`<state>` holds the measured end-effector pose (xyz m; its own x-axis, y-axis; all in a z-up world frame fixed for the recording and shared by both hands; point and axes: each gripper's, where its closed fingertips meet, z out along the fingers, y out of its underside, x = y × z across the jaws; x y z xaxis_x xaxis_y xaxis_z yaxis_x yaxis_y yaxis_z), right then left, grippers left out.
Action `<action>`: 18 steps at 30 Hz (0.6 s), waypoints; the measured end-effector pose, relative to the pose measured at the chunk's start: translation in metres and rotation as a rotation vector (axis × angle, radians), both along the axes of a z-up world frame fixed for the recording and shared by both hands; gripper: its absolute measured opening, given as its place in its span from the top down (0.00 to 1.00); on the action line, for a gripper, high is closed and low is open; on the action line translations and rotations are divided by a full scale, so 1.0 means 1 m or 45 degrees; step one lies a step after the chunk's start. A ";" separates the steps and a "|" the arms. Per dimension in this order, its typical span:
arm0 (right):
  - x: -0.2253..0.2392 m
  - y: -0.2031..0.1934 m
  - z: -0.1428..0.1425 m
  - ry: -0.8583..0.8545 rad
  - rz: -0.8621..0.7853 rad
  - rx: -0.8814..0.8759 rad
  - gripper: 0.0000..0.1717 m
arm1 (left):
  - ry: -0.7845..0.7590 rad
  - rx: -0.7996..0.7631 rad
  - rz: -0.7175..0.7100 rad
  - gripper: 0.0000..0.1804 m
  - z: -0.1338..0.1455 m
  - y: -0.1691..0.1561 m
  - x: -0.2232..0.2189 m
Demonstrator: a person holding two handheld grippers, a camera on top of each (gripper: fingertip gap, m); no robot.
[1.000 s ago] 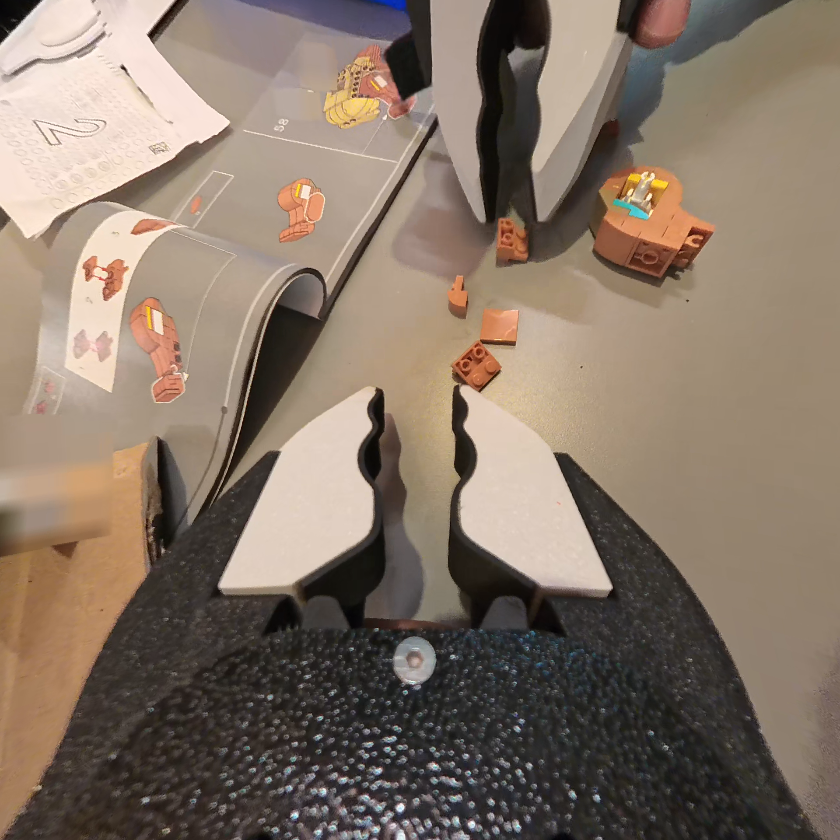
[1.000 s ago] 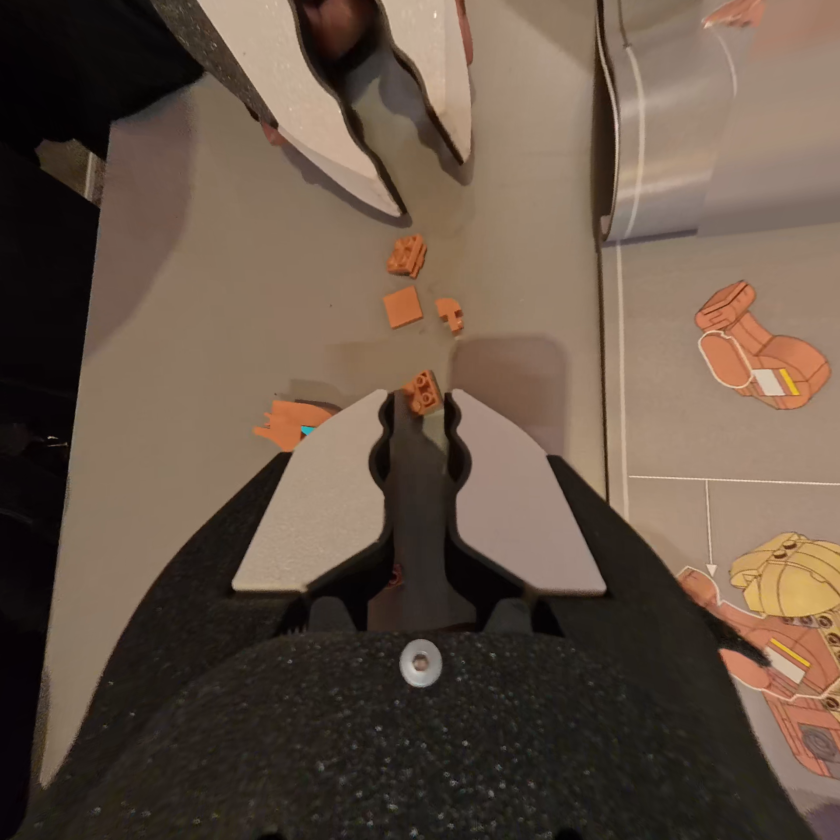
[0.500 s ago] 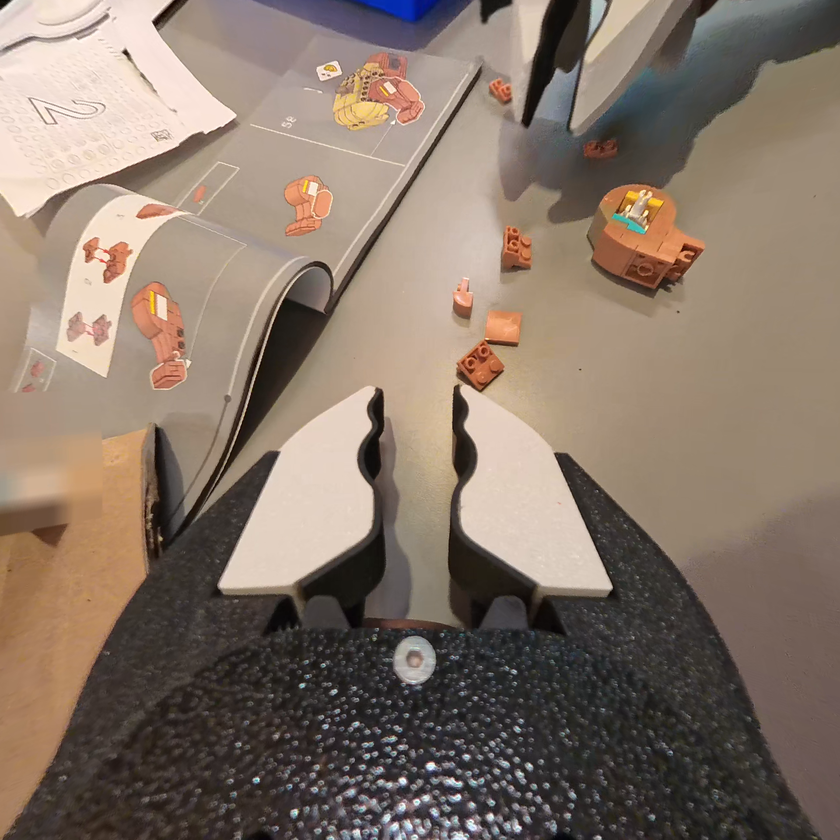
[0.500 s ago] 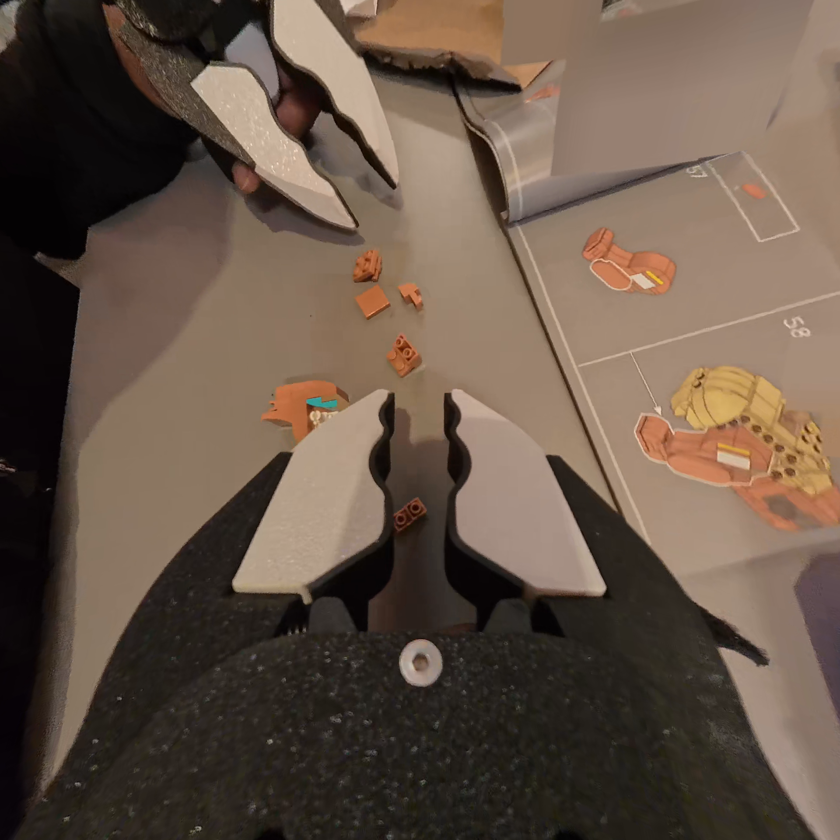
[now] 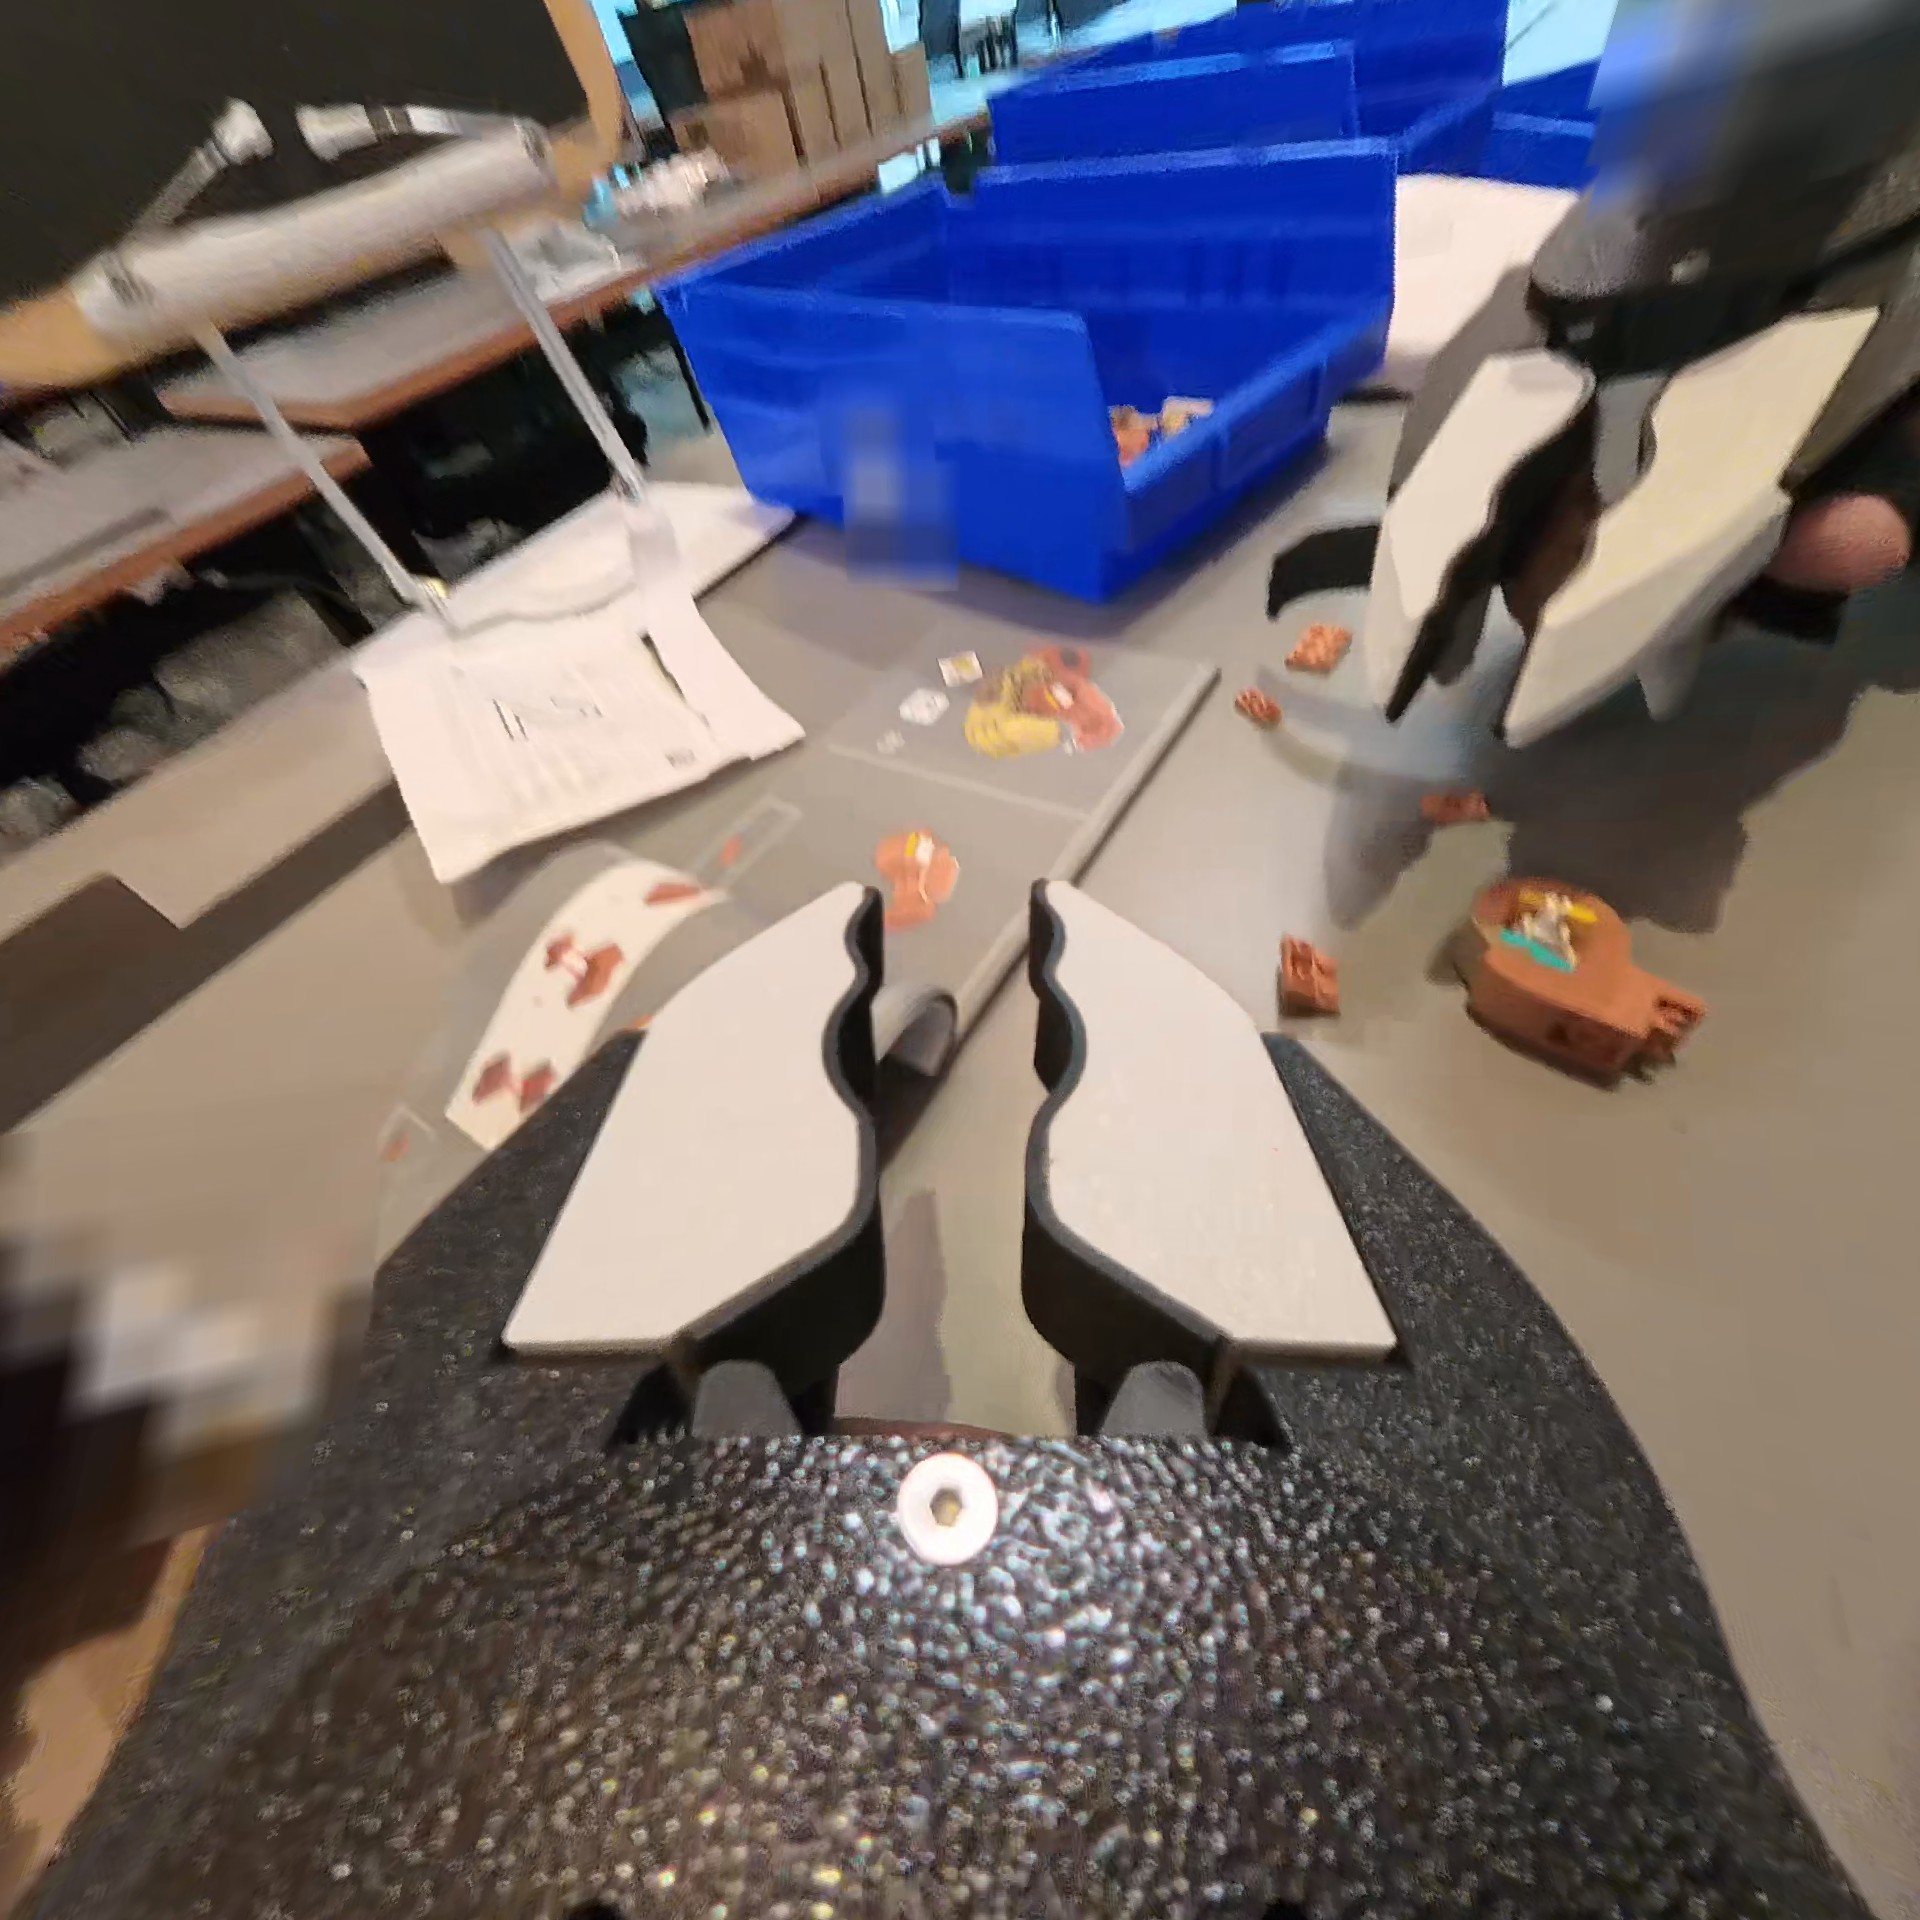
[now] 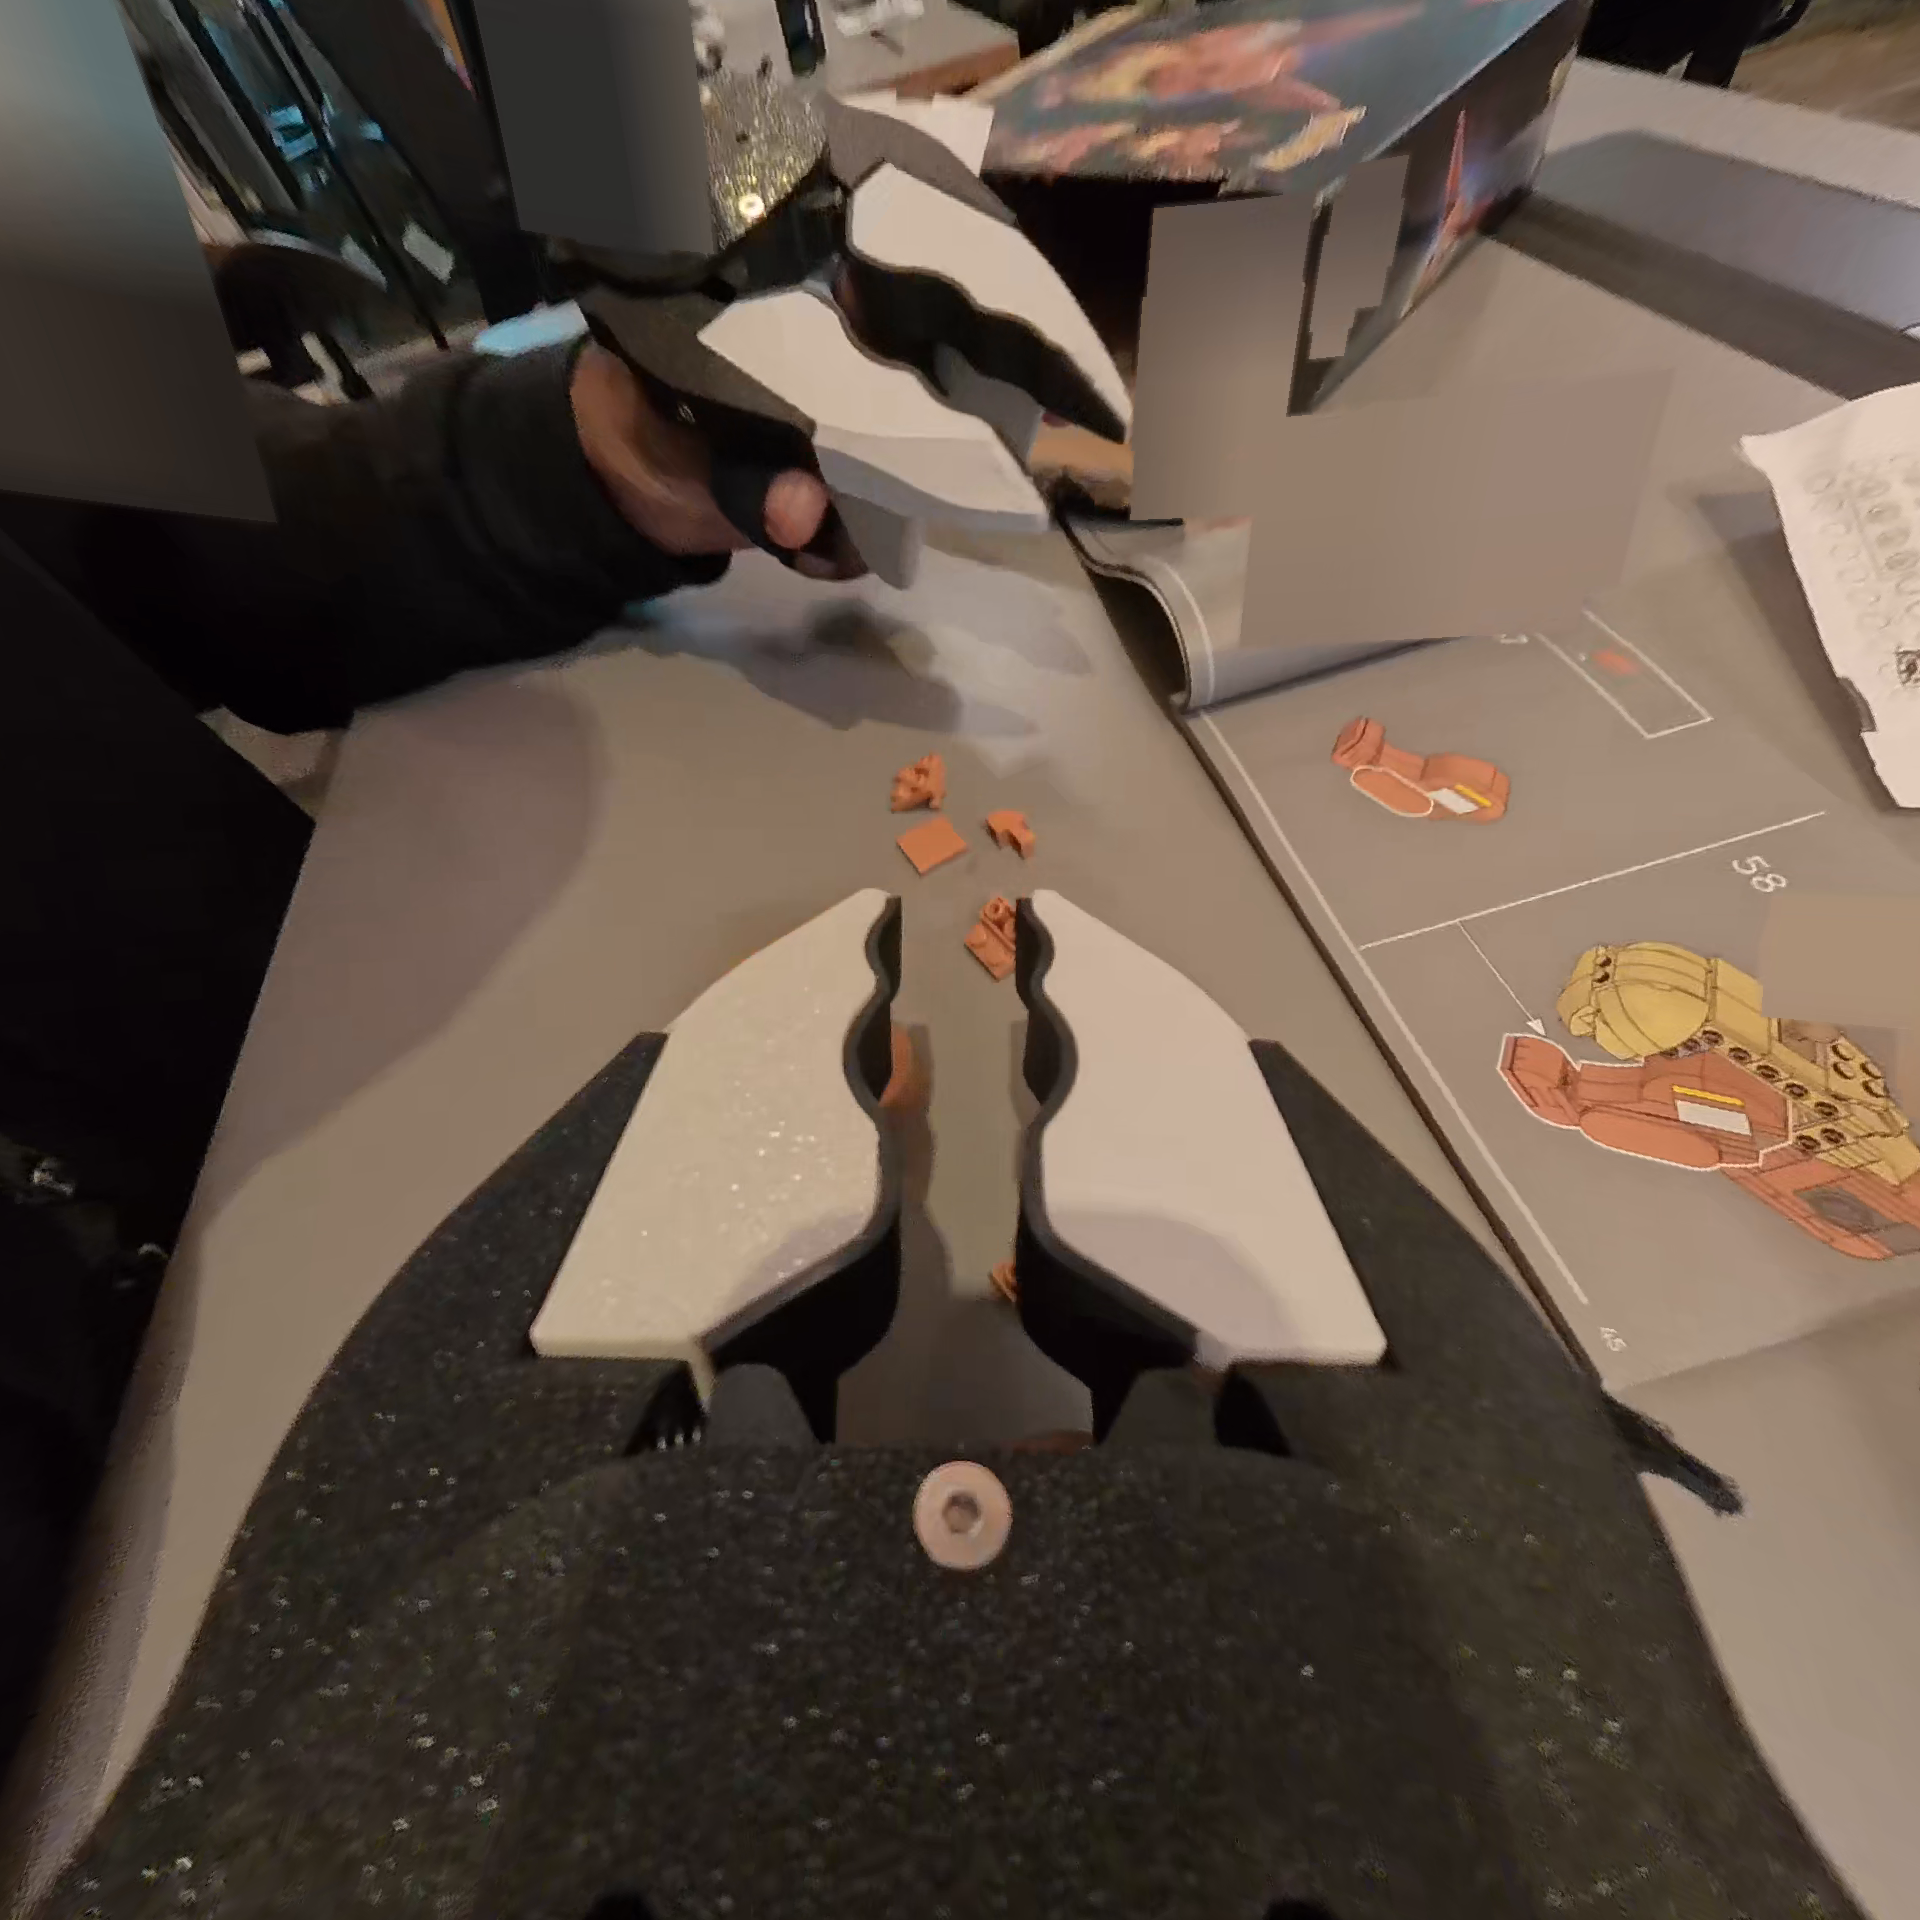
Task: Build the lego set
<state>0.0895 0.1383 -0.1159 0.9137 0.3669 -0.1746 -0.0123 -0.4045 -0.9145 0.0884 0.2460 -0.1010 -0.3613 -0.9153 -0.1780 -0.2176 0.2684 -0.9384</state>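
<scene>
My left gripper point(image 5: 956, 914) is open and empty, raised above the grey table point(image 5: 1558, 1299) over the edge of an open instruction booklet point(image 5: 997, 790). My right gripper point(image 6: 956, 914) is open and empty, also off the table. Several small brown bricks lie ahead of it: one by its right fingertip point(image 6: 992, 935), a flat tile point(image 6: 932, 842) and two more point(image 6: 1011, 831) point(image 6: 920, 781). A brown brick assembly point(image 5: 1558, 977) sits on the table right of my left gripper, with a loose brick point(image 5: 1307, 975) beside it. Each gripper shows in the other's view, the right one point(image 5: 1460, 722) and the left one point(image 6: 1081, 468), both with a gap between the fingers.
Blue bins point(image 5: 1039, 343) stand at the back of the table. A white printed sheet point(image 5: 561, 727) lies left of the booklet. A printed box point(image 6: 1299, 114) stands behind the booklet's curled page point(image 6: 1299, 644). A gloved hand point(image 6: 707, 468) holds the left gripper. My right gripper's tips are some 6 centimetres from the loose brick point(image 5: 1307, 975).
Both grippers have lifted away from the table and tilted up. The right gripper pulled back from the small brick at its tips, and the brick stays on the table. The jaws stay apart.
</scene>
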 end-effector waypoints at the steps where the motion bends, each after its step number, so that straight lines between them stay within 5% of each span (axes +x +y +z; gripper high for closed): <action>1: 0.000 0.001 0.003 0.019 -0.009 0.021 0.88 | -0.045 0.008 -0.002 0.86 0.005 -0.002 0.006; 10: -0.008 0.000 0.007 0.094 -0.011 0.072 0.91 | -0.249 -0.011 -0.012 0.88 0.013 -0.009 -0.003; 18: -0.008 -0.004 0.005 0.146 0.005 0.062 0.90 | -0.153 -0.018 -0.053 0.89 0.005 -0.008 -0.010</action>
